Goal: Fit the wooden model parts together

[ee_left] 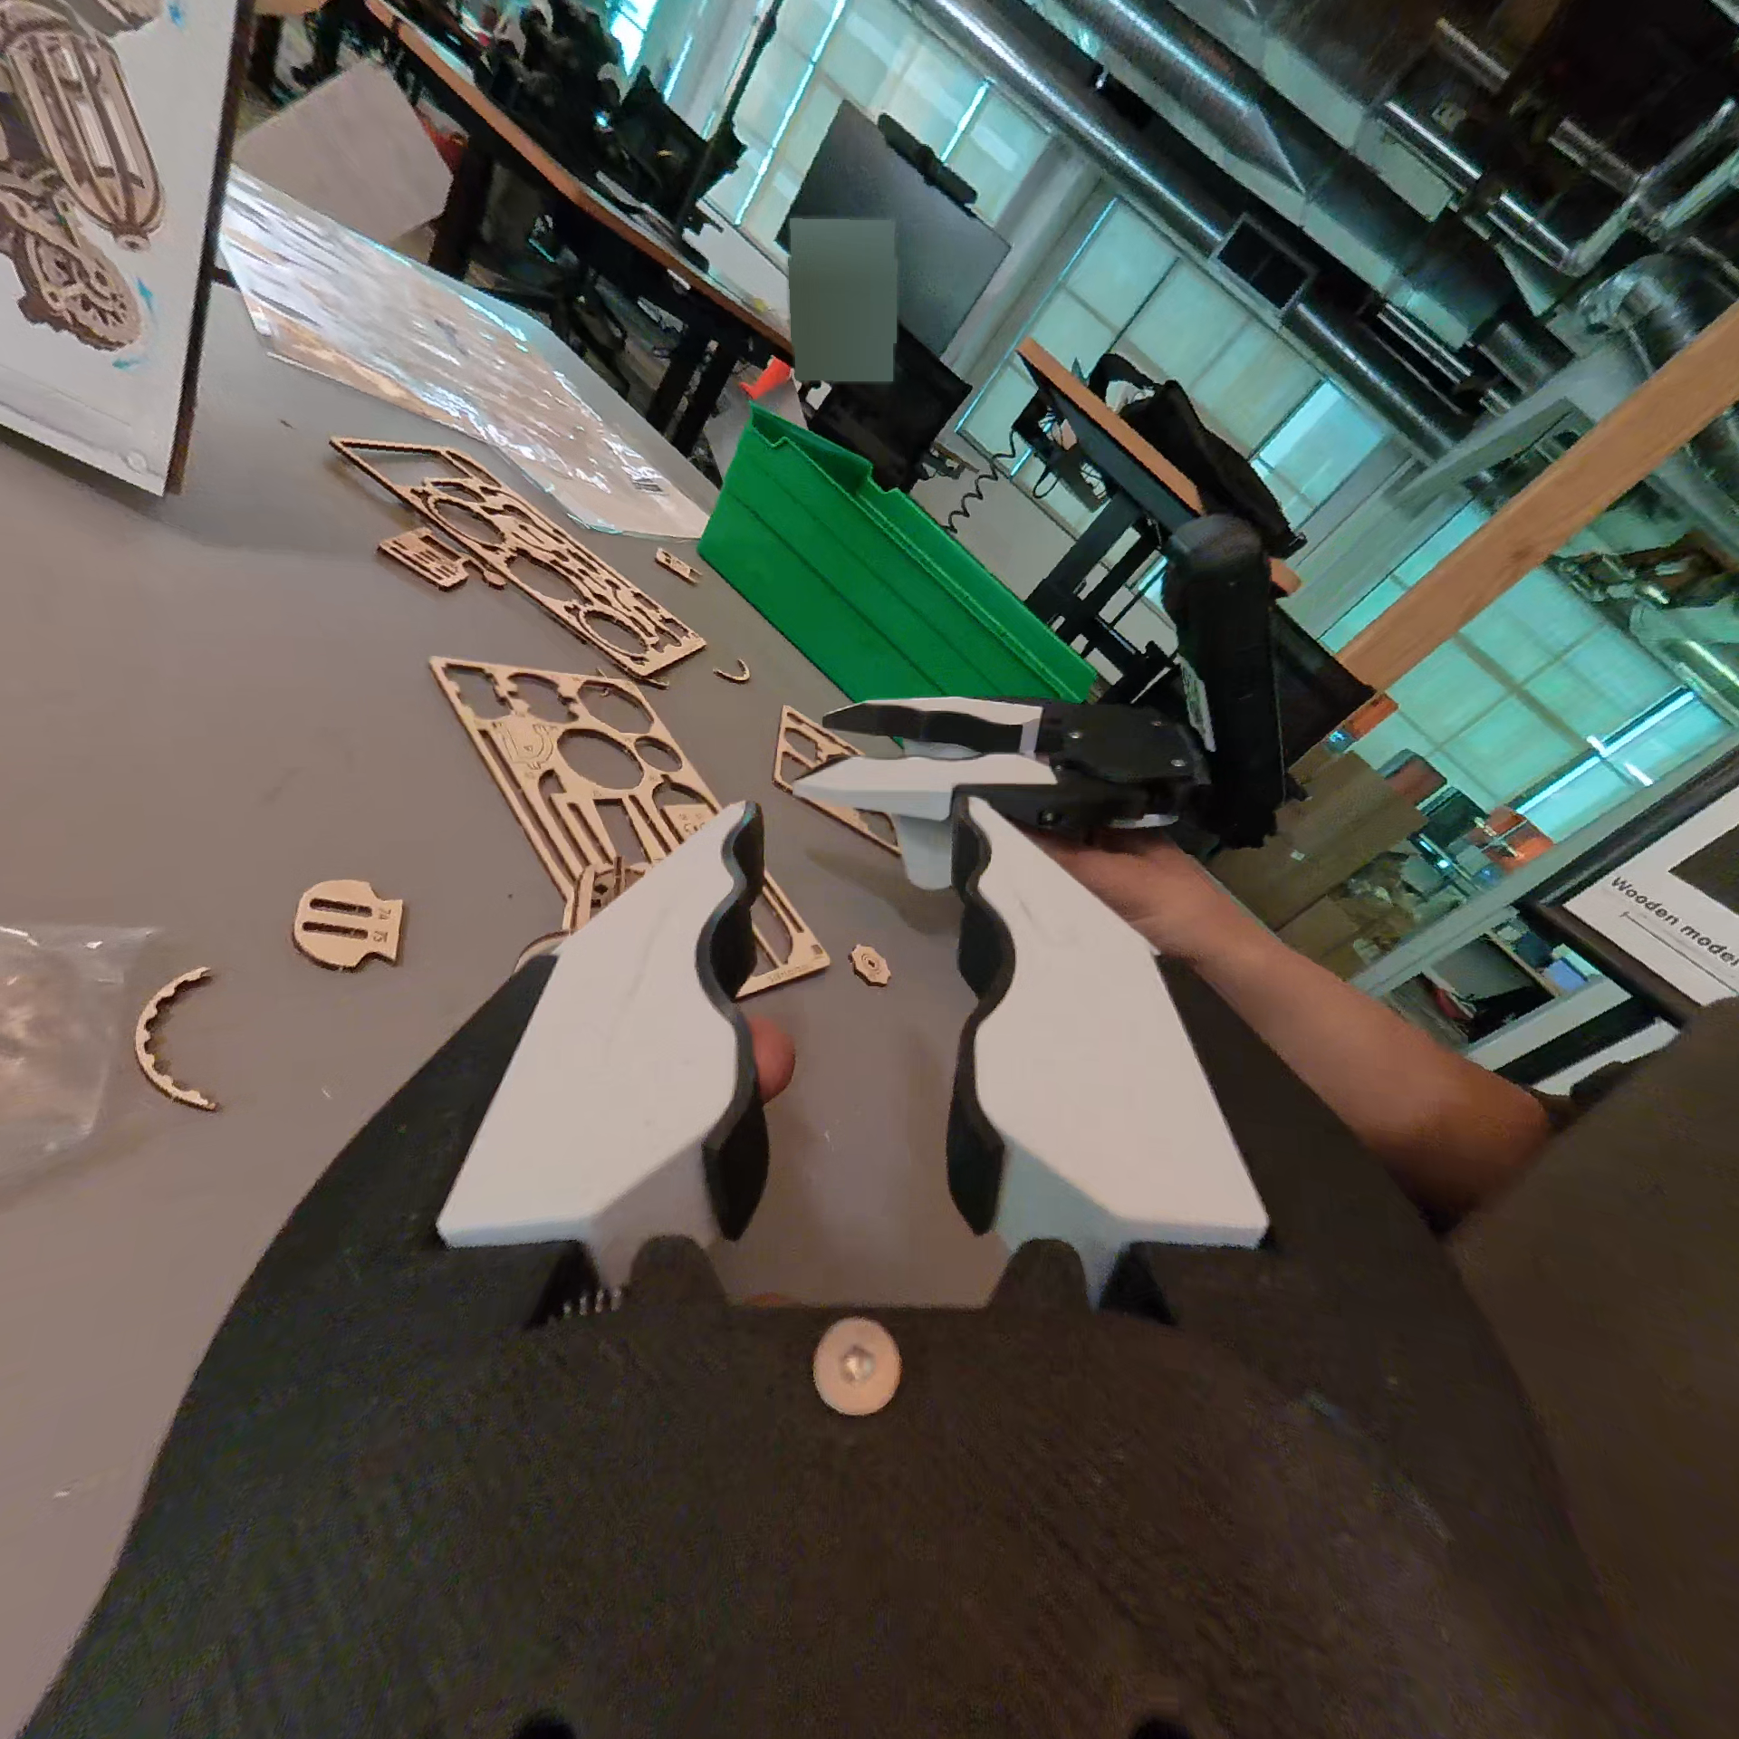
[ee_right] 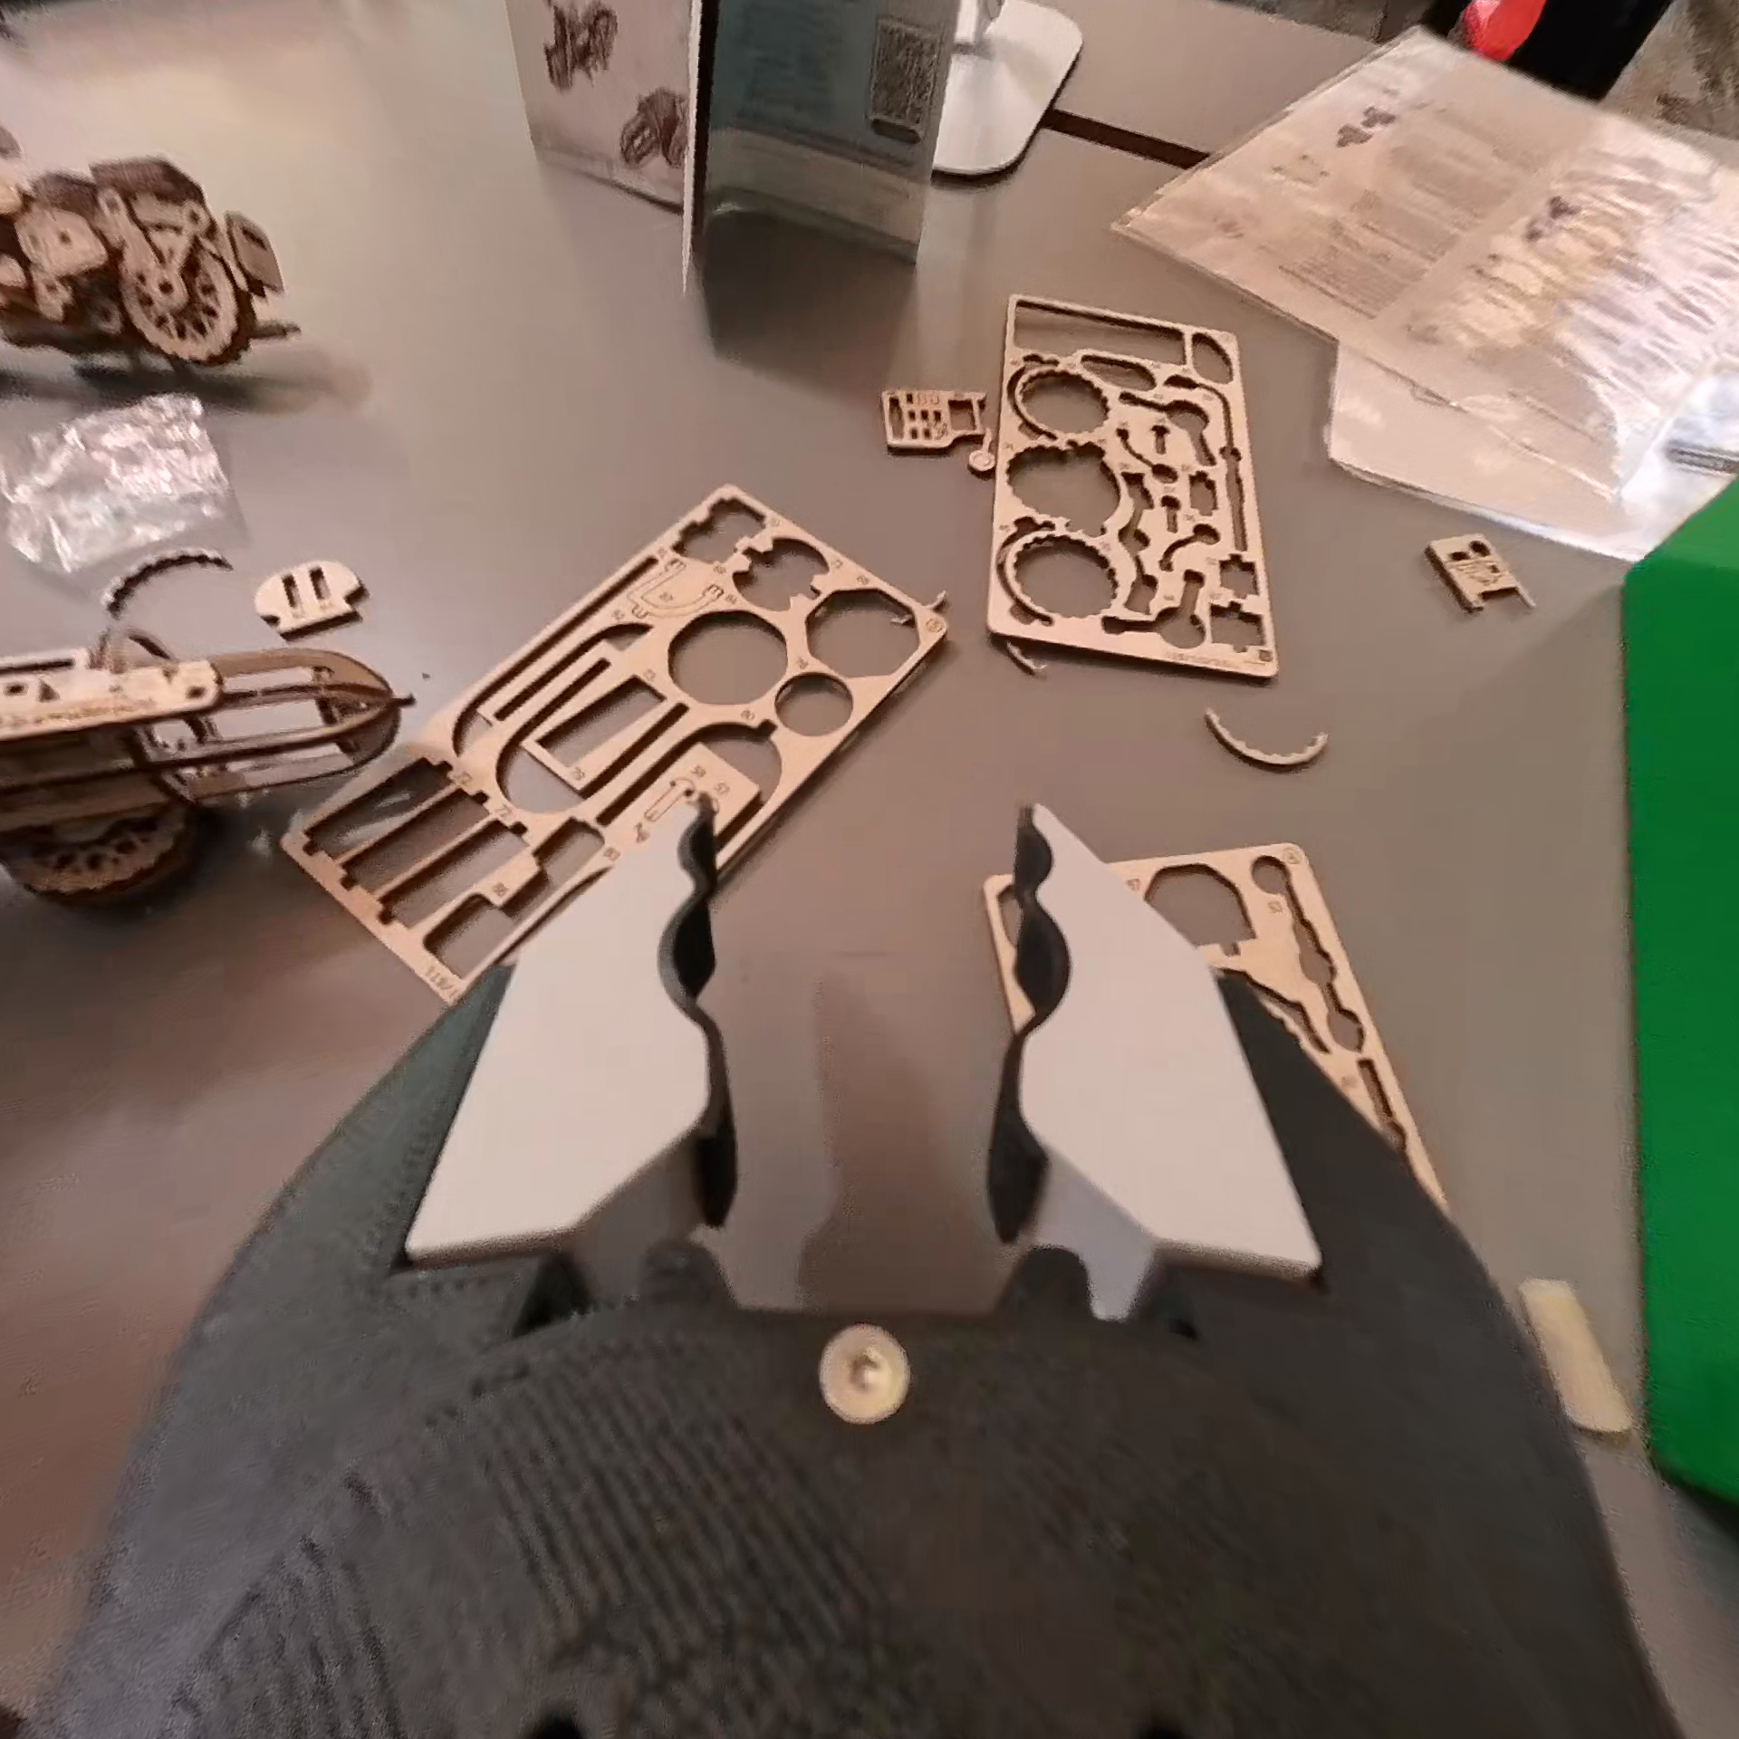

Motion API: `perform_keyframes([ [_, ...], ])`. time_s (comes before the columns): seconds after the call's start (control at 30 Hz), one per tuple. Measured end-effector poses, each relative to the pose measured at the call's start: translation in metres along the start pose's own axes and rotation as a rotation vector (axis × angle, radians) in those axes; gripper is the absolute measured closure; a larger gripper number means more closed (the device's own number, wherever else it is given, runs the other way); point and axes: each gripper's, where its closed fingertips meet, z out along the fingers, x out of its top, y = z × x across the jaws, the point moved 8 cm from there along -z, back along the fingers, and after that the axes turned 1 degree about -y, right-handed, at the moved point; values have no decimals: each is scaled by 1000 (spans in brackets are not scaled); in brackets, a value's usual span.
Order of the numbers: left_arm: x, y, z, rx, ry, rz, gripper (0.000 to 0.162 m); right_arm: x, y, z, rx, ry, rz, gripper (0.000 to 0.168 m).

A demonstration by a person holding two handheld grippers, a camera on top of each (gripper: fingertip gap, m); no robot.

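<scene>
Three punched-out wooden sheets lie on the grey table: one in the middle, one behind it, one under my right finger. Loose parts lie around: a toothed arc, a rounded slotted piece and a small plate. A part-built wooden model stands at the left. My right gripper is open and empty above the sheets; it also shows in the left wrist view. My left gripper is open and empty, close to it. The slotted piece and a small gear lie below.
A green bin stands at the right edge. A finished wooden motorcycle, a crumpled plastic bag, an upright box and bagged instruction sheets sit farther back. A person's forearm holds the right gripper. To the toothed arc: right tips about 10 centimetres, left tips about 30 centimetres. About 11 centimetres separates my left fingertips from the rounded slotted piece. It turns up in the left wrist view as well.
</scene>
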Motion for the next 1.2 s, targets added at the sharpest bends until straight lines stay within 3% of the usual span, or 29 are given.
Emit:
perform_keyframes([
  [0.23, 5, -2, -3, 12, 35, -1, 126, 4, -4, 34, -65, -122, 16, 109],
  [0.37, 5, -5, -4, -7, 33, -37, 126, 11, -1, 49, 6, -125, 196, 109],
  [0.5, 5, -7, -5, -24, 34, -63, 127, 21, -6, 68, 45, -174, 187, 106],
  [0.63, 7, -10, -7, -12, 37, -52, 127, 22, -15, 80, -15, -176, 28, 135],
  [0.67, 7, -11, -7, -8, 39, -49, 127, 23, -17, 81, -5, -175, 22, 136],
  [0.87, 8, -15, -8, 4, 42, -53, 127, 26, -11, 77, 6, -141, 50, 136],
  [1.1, 12, -17, -9, 38, 55, -26, 126, 51, -6, 44, 40, 3, 56, 136],
  [1.2, 21, -25, -2, 121, 59, -2, 122, 52, -3, 33, 50, 40, 51, 137],
])
